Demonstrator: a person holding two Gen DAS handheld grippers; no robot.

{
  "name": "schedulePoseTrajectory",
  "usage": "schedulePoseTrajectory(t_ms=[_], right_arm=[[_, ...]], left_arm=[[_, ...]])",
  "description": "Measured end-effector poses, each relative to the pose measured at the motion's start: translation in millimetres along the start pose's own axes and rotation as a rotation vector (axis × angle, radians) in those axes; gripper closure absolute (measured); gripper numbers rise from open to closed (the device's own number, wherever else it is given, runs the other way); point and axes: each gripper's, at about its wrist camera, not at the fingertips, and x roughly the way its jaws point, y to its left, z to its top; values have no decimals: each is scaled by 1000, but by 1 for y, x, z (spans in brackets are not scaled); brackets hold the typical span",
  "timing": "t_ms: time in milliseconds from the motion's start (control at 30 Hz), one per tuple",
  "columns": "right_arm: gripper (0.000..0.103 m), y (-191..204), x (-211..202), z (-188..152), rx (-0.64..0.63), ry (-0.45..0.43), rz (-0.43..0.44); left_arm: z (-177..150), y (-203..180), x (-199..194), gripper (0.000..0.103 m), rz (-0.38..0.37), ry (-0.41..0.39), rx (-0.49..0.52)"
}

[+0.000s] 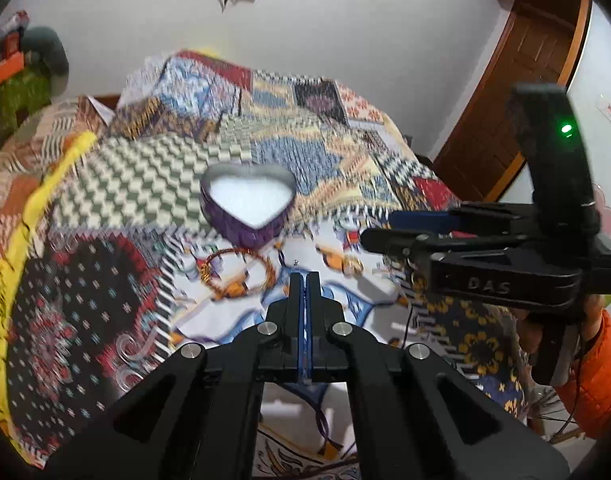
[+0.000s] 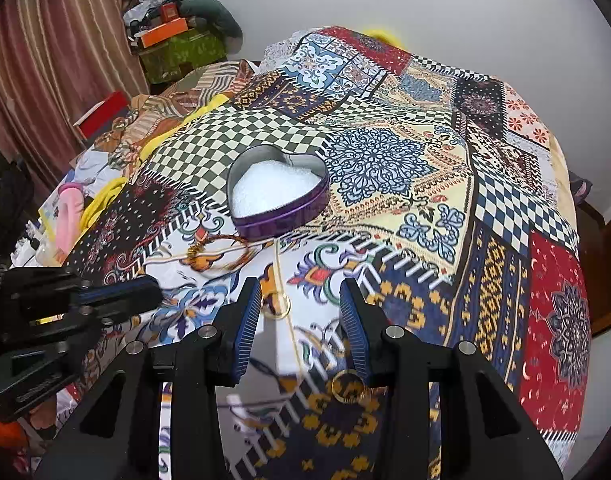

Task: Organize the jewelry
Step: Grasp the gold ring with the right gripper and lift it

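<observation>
While heart-shaped purple tin with white granular lining sits on patchwork cloth, left gripper pinched closed, empty; right gripper parted, empty, above thin gold chain; braided bangle beside tin.

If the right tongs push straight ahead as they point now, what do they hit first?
Probably the small gold ring on its thin chain, lying on the patterned cloth between the open right tongs; depth is unclear.
</observation>
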Motion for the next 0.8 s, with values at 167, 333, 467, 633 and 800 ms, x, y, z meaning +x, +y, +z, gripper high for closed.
schedulePoseTrajectory(t_ms=[167, 333, 467, 633, 800], right_arm=[[66, 3, 0, 6, -1, -6, 7], [66, 8, 1, 9, -6, -5, 9], [66, 8, -1, 5, 7, -12, -1], [66, 9, -1, -9, -4, 5, -18], [66, 13, 8, -11, -28, 32, -23]], left_arm=[[9, 14, -9, 103, 51, -39, -10], [6, 37, -17, 103, 103, -40, -48], [1, 48, -17, 103, 142, -27, -67], [-6, 54, -12, 103, 150, -5, -78], [-10, 48, -7, 103, 142, 6, -64]])
